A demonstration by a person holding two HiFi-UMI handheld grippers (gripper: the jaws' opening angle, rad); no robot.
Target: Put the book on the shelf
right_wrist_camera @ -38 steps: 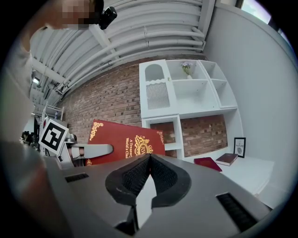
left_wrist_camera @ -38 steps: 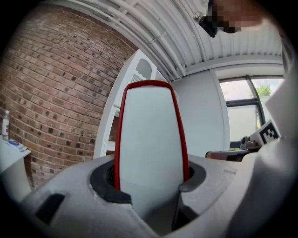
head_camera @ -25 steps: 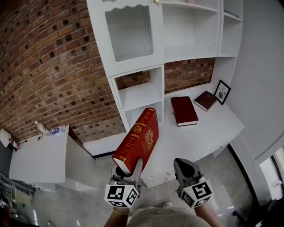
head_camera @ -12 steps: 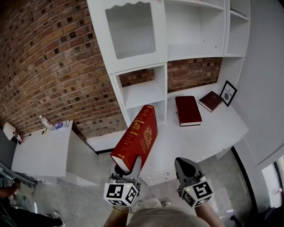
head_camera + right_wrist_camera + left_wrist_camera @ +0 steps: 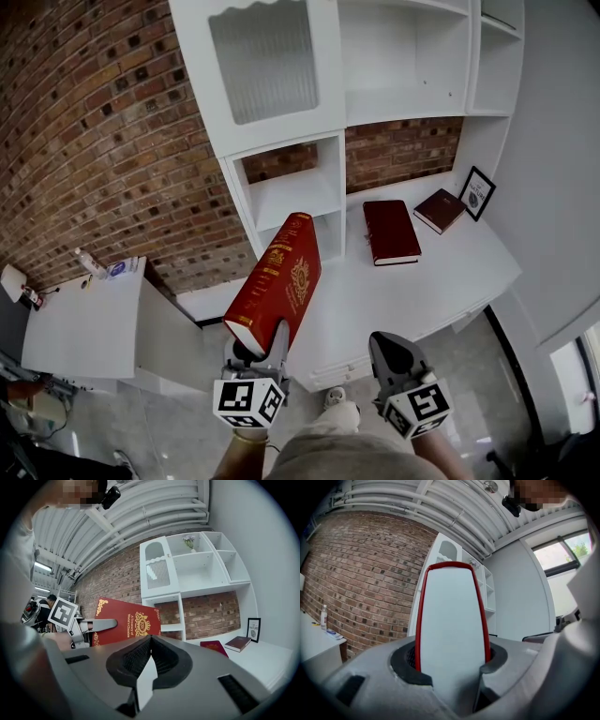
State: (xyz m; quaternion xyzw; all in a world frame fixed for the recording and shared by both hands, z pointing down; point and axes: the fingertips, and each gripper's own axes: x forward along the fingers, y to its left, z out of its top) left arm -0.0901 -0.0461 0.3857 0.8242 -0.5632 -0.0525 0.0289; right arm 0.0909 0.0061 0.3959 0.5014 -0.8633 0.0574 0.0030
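One red hardback point(image 5: 277, 284) is sitting pinched in the left gripper point(image 5: 265, 345) while the right gripper point(image 5: 390, 352) is idling pressed together; squaring it to the shelf cubby point(image 5: 292, 195) is advisable.

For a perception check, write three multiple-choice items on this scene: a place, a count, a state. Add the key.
1. Where does the framed picture stand?
A. on the white counter, at its right end.
B. in the top shelf.
C. on the floor.
2. How many books lie flat on the counter?
A. one.
B. two.
C. four.
3. How is the right gripper?
A. shut, empty.
B. open.
C. gripping the picture.
Key: 1 A, it stands beside the dark book; 2 B, that one and a red book; 3 A, its jaws meet with nothing between.
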